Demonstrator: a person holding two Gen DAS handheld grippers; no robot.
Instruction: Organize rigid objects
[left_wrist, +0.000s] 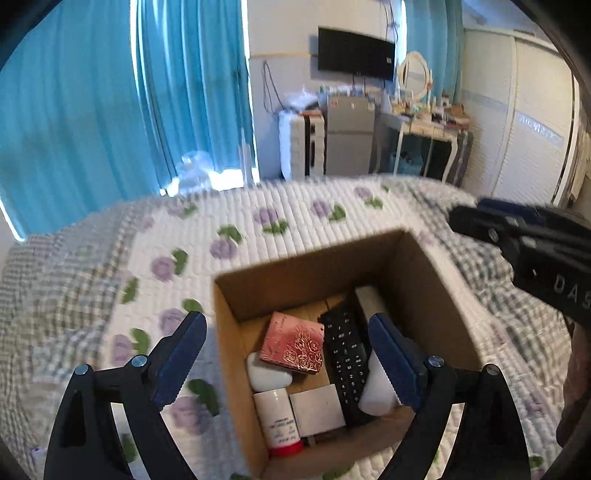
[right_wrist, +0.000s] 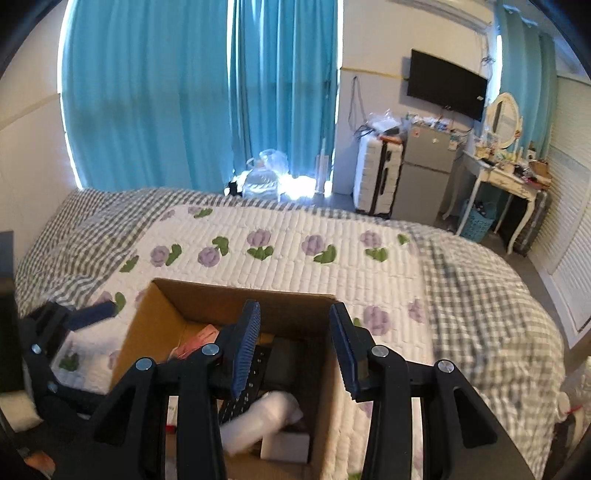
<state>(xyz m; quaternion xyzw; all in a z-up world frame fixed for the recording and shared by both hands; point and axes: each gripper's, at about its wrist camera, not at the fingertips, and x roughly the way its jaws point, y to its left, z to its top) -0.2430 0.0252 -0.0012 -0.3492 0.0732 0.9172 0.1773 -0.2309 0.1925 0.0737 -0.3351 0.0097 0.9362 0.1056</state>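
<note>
The left gripper (left_wrist: 288, 354) hangs above an open cardboard box (left_wrist: 432, 291) that stands on the bed (left_wrist: 295, 206), and its two blue fingers (left_wrist: 184, 354) are spread wide with nothing between them. The left finger is over the quilt just outside the box wall, and the right finger is over the inside of the box. Between these fingers lie a pink box with rose pattern (left_wrist: 293, 343), a black remote control (left_wrist: 345, 362) beside it toward the right finger, a white rounded case (left_wrist: 266, 376), a white bottle with red cap (left_wrist: 279, 421) and a small white box (left_wrist: 319, 410). A white object (left_wrist: 375, 391) sits partly behind the right finger, and what it is I cannot tell. The right gripper (right_wrist: 295, 347) is also held over the cardboard box (right_wrist: 147, 332), its fingers (right_wrist: 245, 347) apart and holding nothing. Below and between them the remote control (right_wrist: 243, 391) and a white object (right_wrist: 258, 417) show inside the box. The left gripper (right_wrist: 55, 354) appears beyond the left finger, beside the box.
</note>
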